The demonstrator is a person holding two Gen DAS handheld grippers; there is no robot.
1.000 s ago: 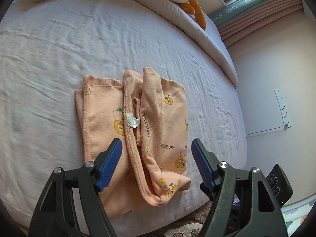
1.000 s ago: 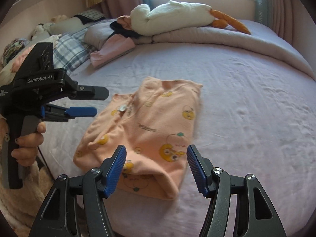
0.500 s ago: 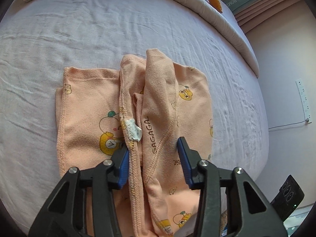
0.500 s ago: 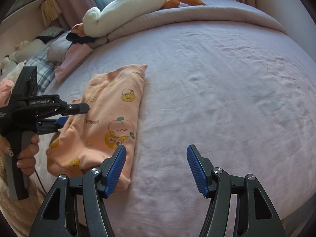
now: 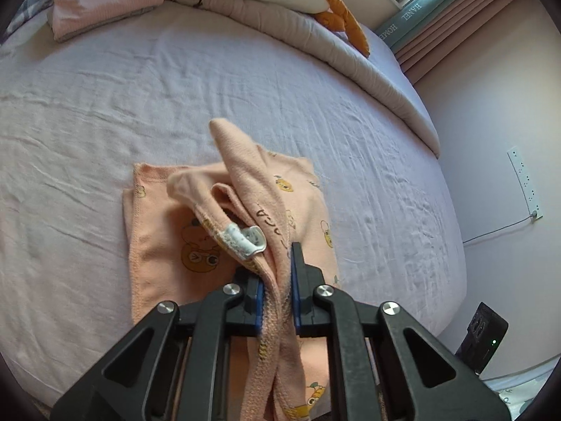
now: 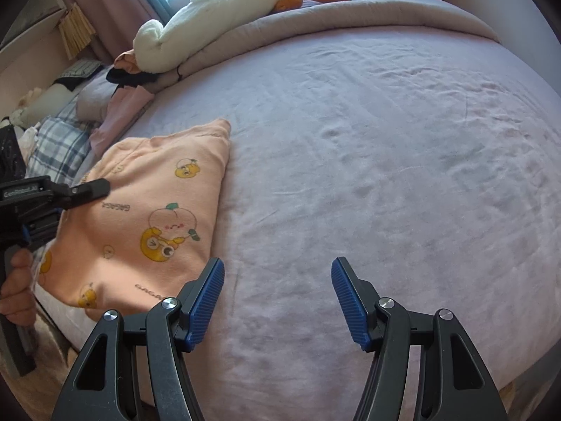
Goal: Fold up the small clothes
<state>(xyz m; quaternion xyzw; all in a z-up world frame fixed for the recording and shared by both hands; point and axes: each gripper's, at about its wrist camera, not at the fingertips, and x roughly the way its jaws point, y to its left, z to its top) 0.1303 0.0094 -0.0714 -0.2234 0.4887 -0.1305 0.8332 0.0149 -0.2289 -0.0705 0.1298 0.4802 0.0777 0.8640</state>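
Two hand-held grippers over a bed, one pinching a peach garment, one spread wide.

Left hand-held gripper (image 5: 277, 289) is clamped tight on a bunched, stitched edge of the peach garment (image 5: 217, 245), lifting that fold off the rest, which lies flat on the bed (image 5: 105, 105) near its near edge. Right hand-held gripper (image 6: 277, 301) holds nothing, its blue pads far apart, hovering just beside the garment's right edge over bare lilac sheet that runs wide to the right and back toward the rolled duvet (image 6: 350, 17) and the white plush toy (image 6: 210, 24).
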